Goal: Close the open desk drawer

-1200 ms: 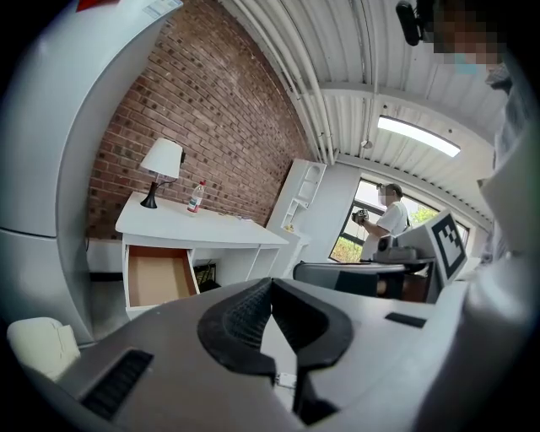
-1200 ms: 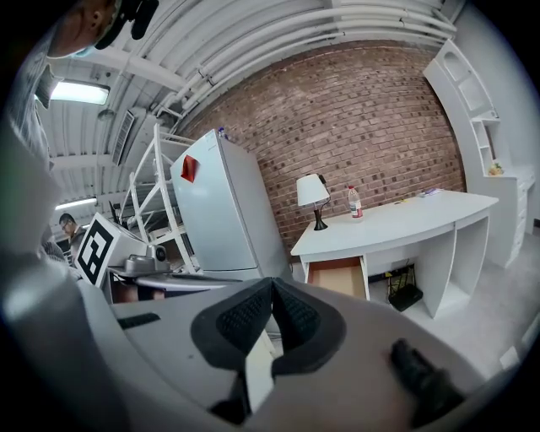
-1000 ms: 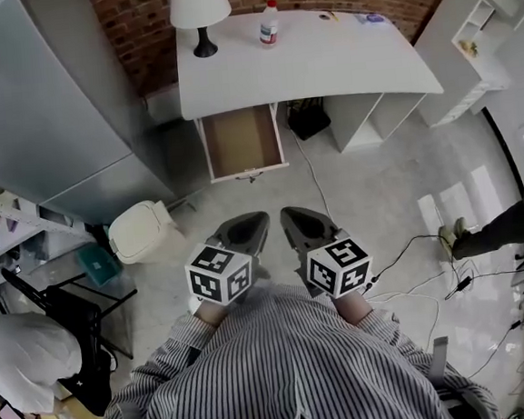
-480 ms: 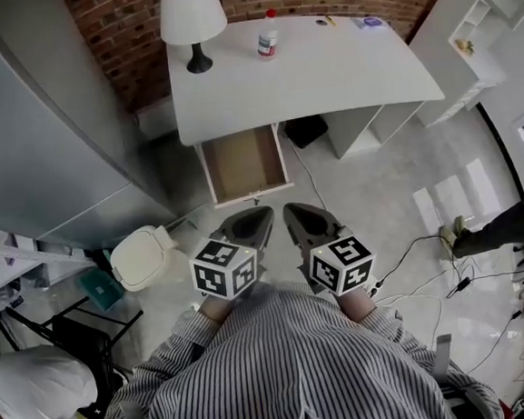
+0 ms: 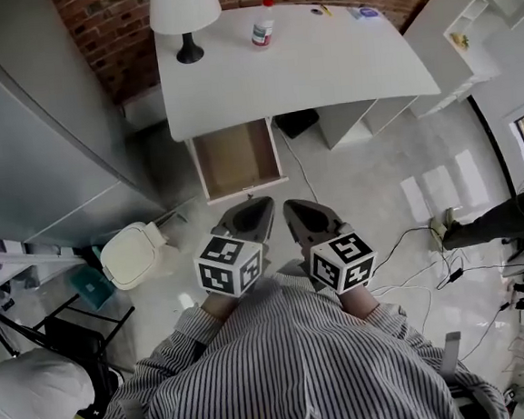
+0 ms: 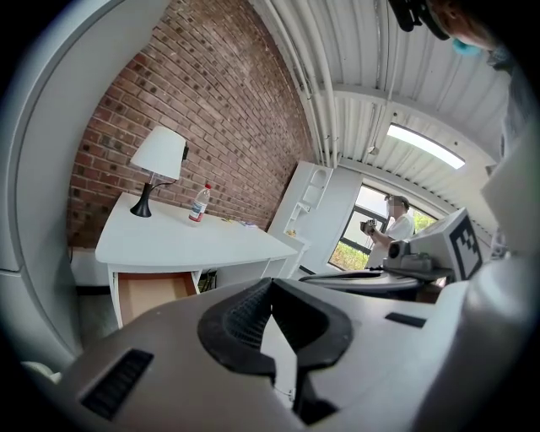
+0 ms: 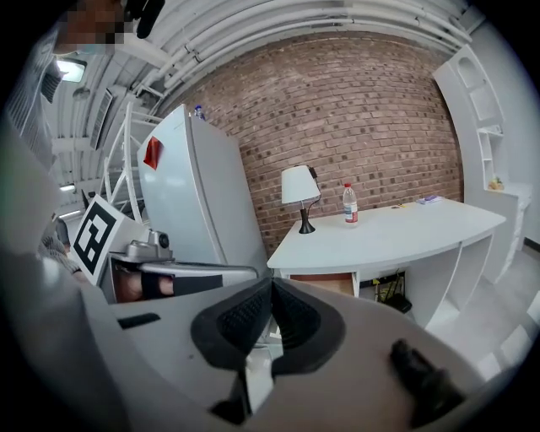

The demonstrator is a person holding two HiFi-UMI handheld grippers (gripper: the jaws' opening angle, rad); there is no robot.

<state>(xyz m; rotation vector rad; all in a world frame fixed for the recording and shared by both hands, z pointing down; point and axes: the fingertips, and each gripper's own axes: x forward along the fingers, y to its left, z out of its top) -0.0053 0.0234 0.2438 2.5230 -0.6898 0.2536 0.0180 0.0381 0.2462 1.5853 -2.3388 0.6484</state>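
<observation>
Nearer now, the drawer point(image 5: 237, 159) hangs open (brown inside).

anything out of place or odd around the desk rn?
Only the drawer: it stands pulled out from under the desk, below the lamp, apparently empty. Lamp and bottle stand upright on top; nothing spilled.

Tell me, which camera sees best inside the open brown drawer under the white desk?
The head view. It looks straight down into the open brown wooden drawer, so its whole floor and white front edge show. The left gripper view catches only a low, sideways slice of it. The right gripper view shows just a thin brown strip.
</observation>
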